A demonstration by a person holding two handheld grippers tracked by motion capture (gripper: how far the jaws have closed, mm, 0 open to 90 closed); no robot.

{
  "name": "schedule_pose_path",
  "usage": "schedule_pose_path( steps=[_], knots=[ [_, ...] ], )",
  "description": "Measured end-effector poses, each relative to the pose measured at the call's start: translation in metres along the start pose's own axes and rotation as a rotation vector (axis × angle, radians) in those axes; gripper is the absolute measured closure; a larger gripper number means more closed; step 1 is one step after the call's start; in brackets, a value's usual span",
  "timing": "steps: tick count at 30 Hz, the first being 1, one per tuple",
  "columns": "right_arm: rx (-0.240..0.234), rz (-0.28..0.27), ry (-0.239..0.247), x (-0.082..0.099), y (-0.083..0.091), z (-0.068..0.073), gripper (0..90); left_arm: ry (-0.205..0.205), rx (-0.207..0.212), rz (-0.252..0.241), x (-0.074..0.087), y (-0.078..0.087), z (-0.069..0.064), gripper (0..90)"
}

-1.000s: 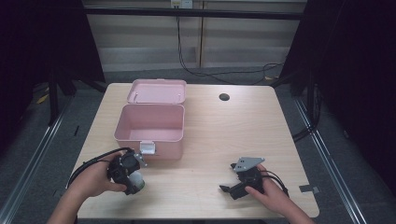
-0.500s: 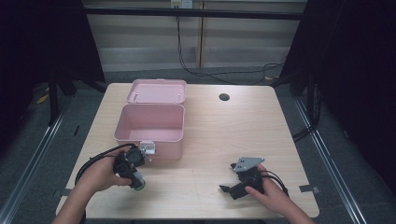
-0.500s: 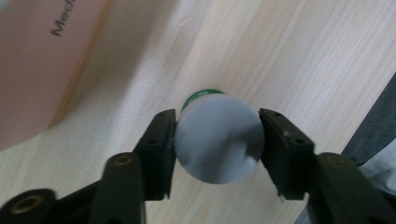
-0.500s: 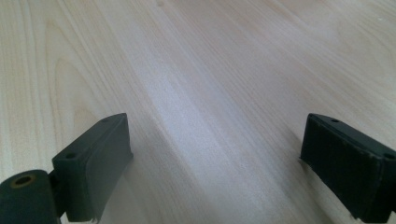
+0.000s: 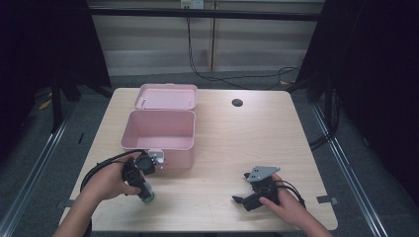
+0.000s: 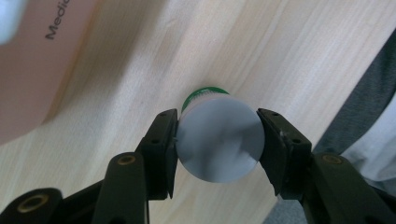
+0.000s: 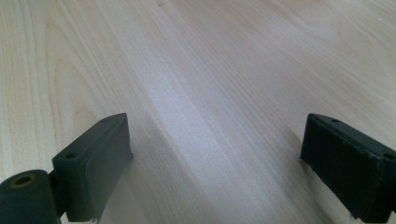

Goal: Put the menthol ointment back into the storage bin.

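Clamping white bottle (image 6: 218,140) btwn both pads, left claw (image 6: 217,142) shut on it, beside pink box (image 5: 159,131).

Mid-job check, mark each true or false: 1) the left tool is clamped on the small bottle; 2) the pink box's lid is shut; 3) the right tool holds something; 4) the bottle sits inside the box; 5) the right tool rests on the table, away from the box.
1) True: the left tool has its jaws pressed against both sides of the small bottle.
2) False: the pink box stands open, lid folded back behind it.
3) False: the right tool has its jaws wide apart with bare table between them.
4) False: the bottle is on the table in front of the box.
5) True: in the high view it lies near the front right edge.
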State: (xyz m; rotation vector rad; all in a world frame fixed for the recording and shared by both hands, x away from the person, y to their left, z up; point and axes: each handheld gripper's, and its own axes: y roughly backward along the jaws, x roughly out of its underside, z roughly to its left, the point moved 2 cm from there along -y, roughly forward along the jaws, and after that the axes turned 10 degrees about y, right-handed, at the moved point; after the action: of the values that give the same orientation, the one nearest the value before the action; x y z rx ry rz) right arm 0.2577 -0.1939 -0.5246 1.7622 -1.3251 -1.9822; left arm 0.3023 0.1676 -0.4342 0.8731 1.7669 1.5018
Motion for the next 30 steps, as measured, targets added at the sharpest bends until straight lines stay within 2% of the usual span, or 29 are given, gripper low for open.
schedule_pose_path(
  steps=[6,10,13,18,30],
  knots=[
    [0.000,0.000,0.000,0.000,0.000,0.000,8.0,0.017,0.019,0.005,-0.001,0.013,0.000,50.3],
    [0.000,0.000,0.000,0.000,0.000,0.000,8.0,0.019,0.013,0.013,-0.002,0.020,0.002,50.3],
    [0.000,0.000,0.000,0.000,0.000,0.000,8.0,0.038,0.017,0.003,-0.005,0.030,0.003,50.3],
    [0.000,0.000,0.000,0.000,0.000,0.000,8.0,0.032,0.008,0.003,-0.008,0.041,0.003,50.4],
    [0.001,-0.002,-0.001,0.000,0.000,0.000,8.0,0.055,0.012,0.000,-0.020,0.073,0.006,50.4]
  ],
)
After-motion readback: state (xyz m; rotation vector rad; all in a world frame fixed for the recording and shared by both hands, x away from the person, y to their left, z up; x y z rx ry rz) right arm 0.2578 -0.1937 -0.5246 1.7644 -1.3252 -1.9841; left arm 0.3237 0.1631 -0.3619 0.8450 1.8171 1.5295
